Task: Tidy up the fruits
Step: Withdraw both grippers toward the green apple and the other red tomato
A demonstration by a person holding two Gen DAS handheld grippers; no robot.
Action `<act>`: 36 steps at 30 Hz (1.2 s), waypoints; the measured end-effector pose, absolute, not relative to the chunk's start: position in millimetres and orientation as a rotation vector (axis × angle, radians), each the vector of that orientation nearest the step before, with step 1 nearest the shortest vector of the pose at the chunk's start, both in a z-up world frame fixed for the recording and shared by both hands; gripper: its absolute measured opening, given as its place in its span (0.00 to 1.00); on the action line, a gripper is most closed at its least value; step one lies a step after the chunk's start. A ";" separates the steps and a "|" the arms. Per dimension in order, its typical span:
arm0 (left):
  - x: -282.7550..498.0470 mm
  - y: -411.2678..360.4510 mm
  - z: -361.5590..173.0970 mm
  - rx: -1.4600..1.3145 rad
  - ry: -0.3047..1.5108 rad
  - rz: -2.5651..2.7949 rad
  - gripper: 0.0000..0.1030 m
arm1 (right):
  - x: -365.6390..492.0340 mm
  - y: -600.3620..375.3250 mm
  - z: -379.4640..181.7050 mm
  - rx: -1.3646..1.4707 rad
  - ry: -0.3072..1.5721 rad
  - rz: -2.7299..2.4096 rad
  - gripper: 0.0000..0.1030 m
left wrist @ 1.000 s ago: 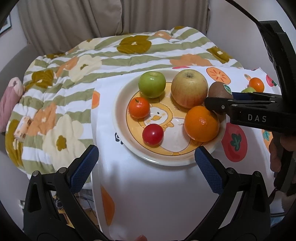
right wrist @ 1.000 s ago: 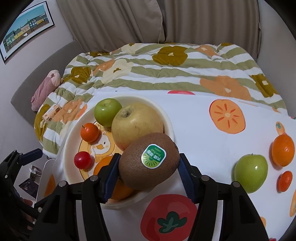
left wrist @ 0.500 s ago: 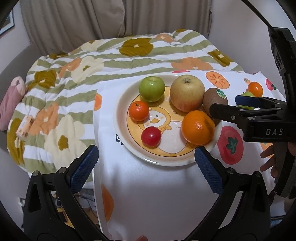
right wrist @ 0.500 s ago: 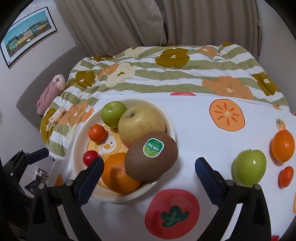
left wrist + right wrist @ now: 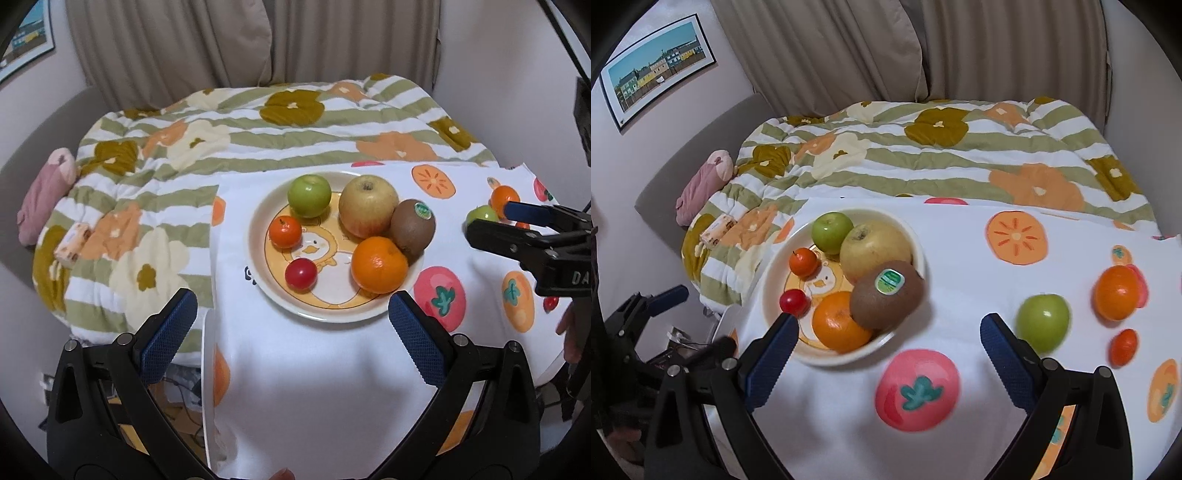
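A cream plate (image 5: 258,236) with a duck picture holds a brown kiwi (image 5: 412,230), a large yellow apple (image 5: 367,210), a green apple (image 5: 309,195), an orange (image 5: 378,264), a small tangerine (image 5: 284,230) and a red tomato (image 5: 301,273). The kiwi (image 5: 886,306) leans on the orange (image 5: 840,321) at the plate's (image 5: 772,280) right rim. My right gripper (image 5: 889,325) stands open above and in front of the plate, nothing between its fingers. My left gripper (image 5: 291,299) is open too, hovering before the plate. On the cloth lie a green apple (image 5: 1042,323), an orange (image 5: 1116,297) and a small tangerine (image 5: 1123,347).
A white tablecloth (image 5: 314,369) printed with fruit covers the table, whose left edge drops off near the left gripper. Behind lies a striped flowered quilt (image 5: 258,140) with a pink plush (image 5: 48,192) and a small packet (image 5: 72,243). Curtains (image 5: 923,51) hang at the back.
The right gripper opened and let go of the kiwi, which now rests on the plate. It then drew back and up to the right. The left gripper also pulled back and up.
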State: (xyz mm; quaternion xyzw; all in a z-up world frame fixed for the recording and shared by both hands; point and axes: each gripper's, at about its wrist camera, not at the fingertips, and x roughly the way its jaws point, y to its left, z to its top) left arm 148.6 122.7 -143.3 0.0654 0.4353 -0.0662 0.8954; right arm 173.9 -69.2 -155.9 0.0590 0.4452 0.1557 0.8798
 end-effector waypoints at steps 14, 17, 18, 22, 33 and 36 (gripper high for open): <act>119.3 55.2 -108.9 0.138 0.831 -0.198 1.00 | 121.8 -161.9 -116.7 0.114 0.853 0.219 0.96; 115.6 39.3 -106.7 0.147 0.825 -0.224 1.00 | 112.2 -183.6 -116.6 0.136 0.857 0.183 0.96; 115.7 34.6 -106.4 0.151 0.823 -0.233 1.00 | 108.8 -191.1 -116.5 0.143 0.858 0.175 0.96; 118.0 13.9 -104.9 0.175 0.815 -0.278 1.00 | 93.8 -214.4 -114.4 0.145 0.855 0.121 0.96; 146.0 -52.6 -123.8 0.252 0.835 -0.465 1.00 | 60.3 -259.5 -136.3 0.238 0.876 -0.068 0.96; 154.9 -69.5 -135.1 0.289 0.844 -0.526 1.00 | 53.2 -264.9 -148.8 0.278 0.899 -0.123 0.96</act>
